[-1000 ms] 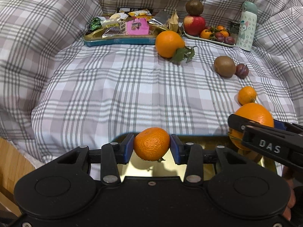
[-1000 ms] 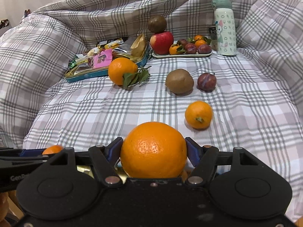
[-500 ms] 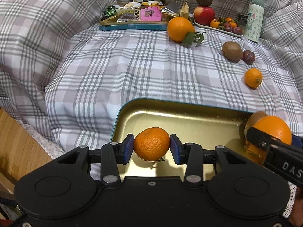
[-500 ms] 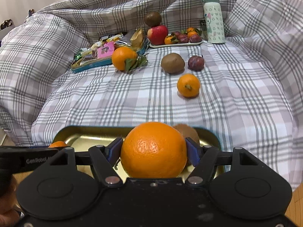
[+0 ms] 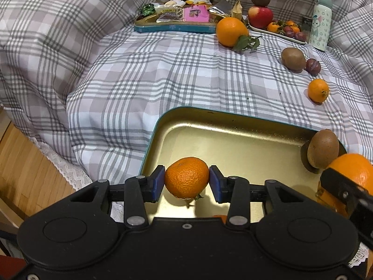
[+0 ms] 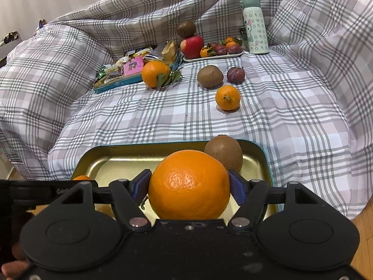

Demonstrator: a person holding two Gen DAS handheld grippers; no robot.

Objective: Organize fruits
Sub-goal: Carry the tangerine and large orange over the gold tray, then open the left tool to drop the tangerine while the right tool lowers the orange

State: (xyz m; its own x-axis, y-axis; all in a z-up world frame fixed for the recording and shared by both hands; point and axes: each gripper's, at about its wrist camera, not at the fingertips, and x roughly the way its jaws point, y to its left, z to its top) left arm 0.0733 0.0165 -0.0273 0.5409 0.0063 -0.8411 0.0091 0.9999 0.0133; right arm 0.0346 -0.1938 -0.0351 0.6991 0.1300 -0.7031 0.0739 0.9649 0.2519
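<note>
My left gripper (image 5: 186, 183) is shut on a small mandarin (image 5: 186, 177), held just above the near left part of a gold tray (image 5: 233, 144) with a teal rim. My right gripper (image 6: 188, 186) is shut on a large orange (image 6: 188, 184) over the tray's (image 6: 116, 161) near right part. A brown kiwi (image 6: 223, 152) lies in the tray's far right corner, also visible in the left wrist view as the kiwi (image 5: 322, 151). The right gripper's orange (image 5: 352, 170) shows at the left view's right edge.
On the checked bedspread (image 6: 279, 116) lie a loose mandarin (image 6: 227, 98), a kiwi (image 6: 209, 75), a plum (image 6: 236, 74) and a leafy orange (image 6: 155, 73). Farther back stand a snack tin (image 6: 121, 79), a fruit plate (image 6: 216, 56) and a flask (image 6: 255, 25). Wood floor (image 5: 28, 175) lies left.
Both grippers have drawn back toward the near edge of the bed with their fruit, so the gold tray and the kiwi in it have come fully into view below them.
</note>
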